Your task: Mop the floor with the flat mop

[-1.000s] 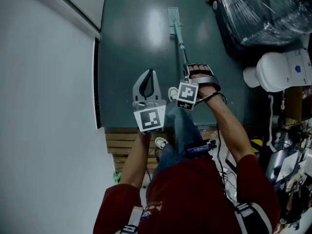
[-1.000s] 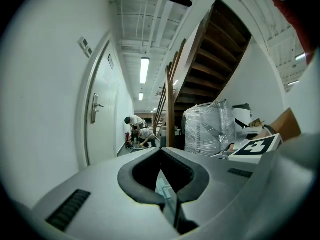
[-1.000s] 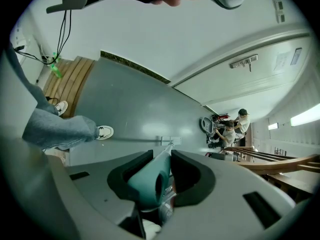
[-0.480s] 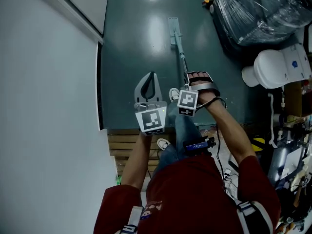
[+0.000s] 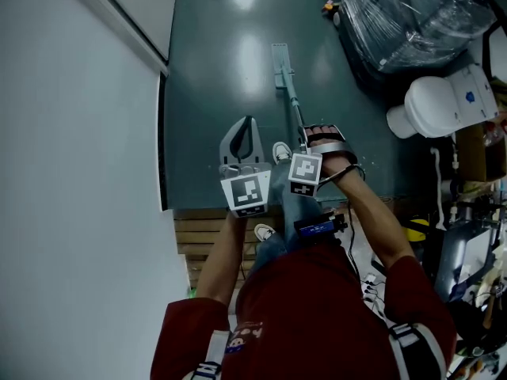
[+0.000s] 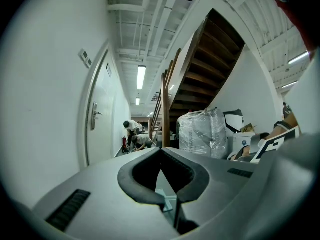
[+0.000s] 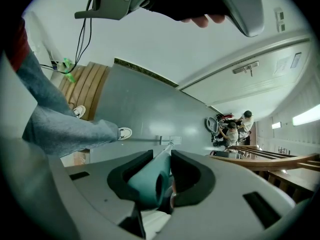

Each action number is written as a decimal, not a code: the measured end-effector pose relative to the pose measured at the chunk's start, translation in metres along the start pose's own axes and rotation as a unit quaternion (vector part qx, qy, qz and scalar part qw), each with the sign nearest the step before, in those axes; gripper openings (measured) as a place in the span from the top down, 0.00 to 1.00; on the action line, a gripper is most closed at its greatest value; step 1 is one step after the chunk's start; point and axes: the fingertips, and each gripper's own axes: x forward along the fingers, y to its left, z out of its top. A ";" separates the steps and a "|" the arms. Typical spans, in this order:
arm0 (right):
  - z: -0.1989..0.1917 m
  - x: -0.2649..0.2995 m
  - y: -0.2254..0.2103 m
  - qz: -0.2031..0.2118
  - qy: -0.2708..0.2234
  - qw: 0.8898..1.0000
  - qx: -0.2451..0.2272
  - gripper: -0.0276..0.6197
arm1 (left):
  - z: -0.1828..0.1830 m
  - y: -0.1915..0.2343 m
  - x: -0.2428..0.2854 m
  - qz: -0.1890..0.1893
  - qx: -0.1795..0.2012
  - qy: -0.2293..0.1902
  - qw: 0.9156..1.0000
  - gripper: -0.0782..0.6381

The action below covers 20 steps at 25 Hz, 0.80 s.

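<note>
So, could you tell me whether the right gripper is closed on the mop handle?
Shut on it: the right gripper has its jaws pressing the teal mop handle from both sides.

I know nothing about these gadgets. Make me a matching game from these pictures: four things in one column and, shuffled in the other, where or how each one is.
Things:
1. grey left gripper
2. grey right gripper
3. pale flat mop head
4. big plastic-wrapped bundle

Places or states:
A. lies on the dark green floor, ahead of both grippers
B. jaws shut, nothing held
C. stands at the head view's upper right
D. jaws clamped on the teal mop handle

Pairs: 1-B, 2-D, 3-A, 4-C.
</note>
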 end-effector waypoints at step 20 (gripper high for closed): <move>0.007 -0.111 0.091 0.029 -0.002 0.999 0.025 0.77 | -0.014 -0.018 -0.101 0.003 -0.024 0.024 0.999 0.87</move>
